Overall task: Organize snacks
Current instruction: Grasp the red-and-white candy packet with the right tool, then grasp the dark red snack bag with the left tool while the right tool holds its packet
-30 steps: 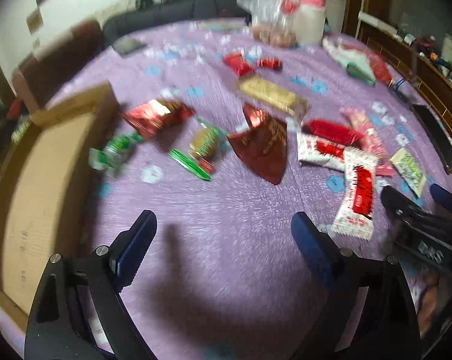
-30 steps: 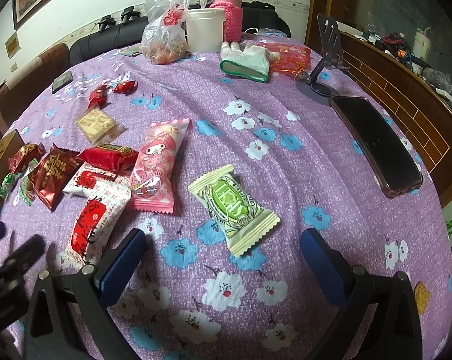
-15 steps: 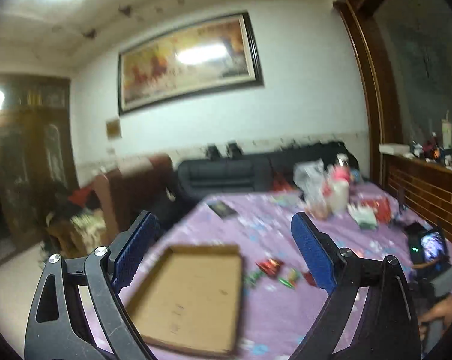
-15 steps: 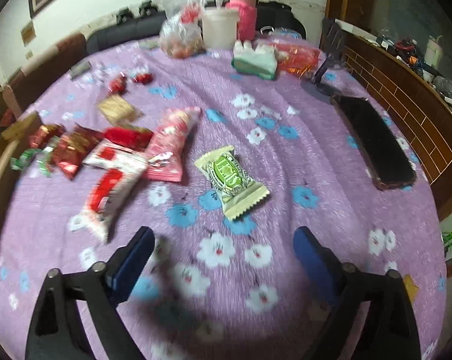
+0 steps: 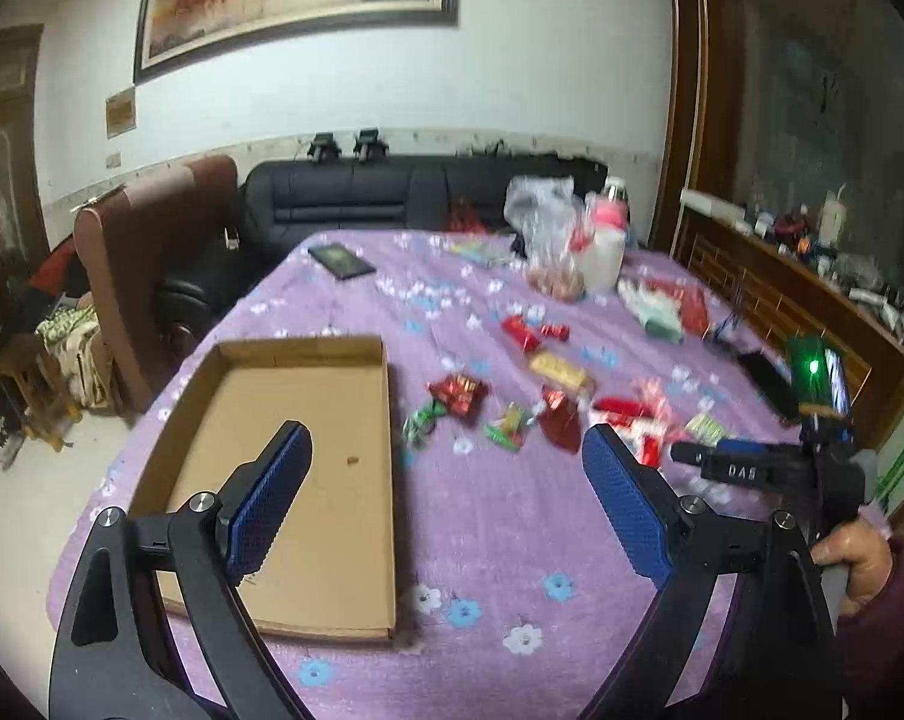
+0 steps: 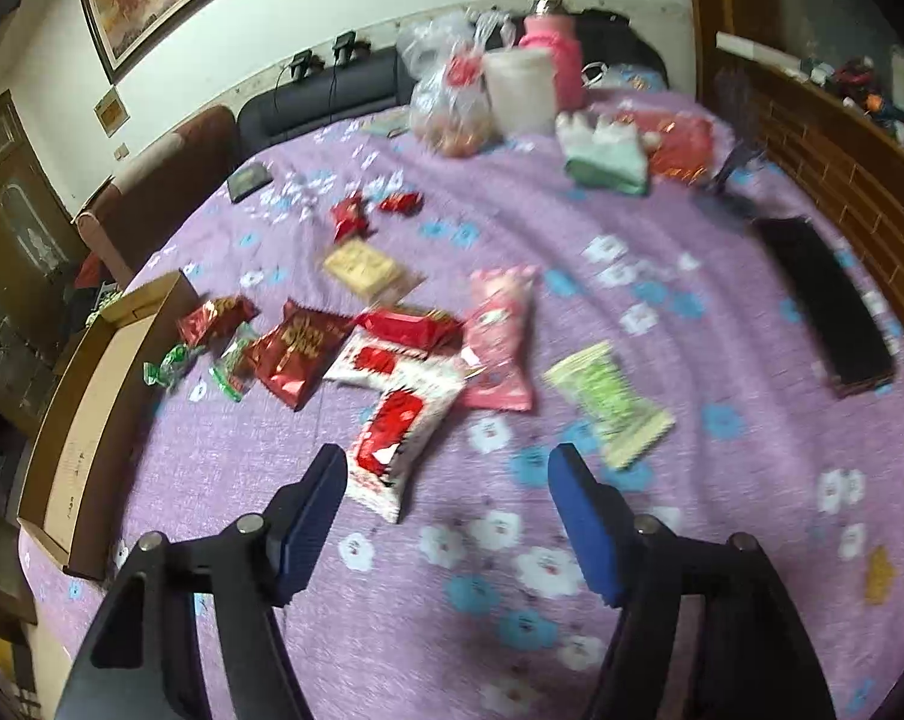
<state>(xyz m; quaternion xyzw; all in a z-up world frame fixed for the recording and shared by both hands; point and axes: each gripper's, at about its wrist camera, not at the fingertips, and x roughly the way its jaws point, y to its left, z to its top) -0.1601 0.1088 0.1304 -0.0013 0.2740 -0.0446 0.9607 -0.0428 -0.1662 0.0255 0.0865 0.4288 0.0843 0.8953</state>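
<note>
A shallow cardboard tray [image 5: 308,450] lies empty at the table's left edge, and its side [image 6: 92,396] also shows in the right wrist view. Several snack packets are scattered to its right: a white and red packet [image 6: 398,426], a pink one [image 6: 499,336], a green one [image 6: 613,408] and a dark red bag [image 6: 299,354]. My left gripper [image 5: 446,444] hangs open over the tray's right rim, holding nothing. My right gripper [image 6: 447,462] hovers just short of the white and red packet. Its jaws are closing and the pads press on nothing.
A black phone [image 6: 823,300] lies near the right edge. At the far end stand a plastic bag [image 6: 452,102], a pink bottle [image 6: 550,54] and a glove [image 6: 601,150]. A brown chair [image 5: 146,276] and a black sofa [image 5: 392,192] border the table. A hand [image 5: 853,552] holds the right gripper.
The left gripper rose and pulled back from low over the snacks, so the tray and whole table now show. The right gripper's jaws narrowed and it shifted left toward the white and red packet.
</note>
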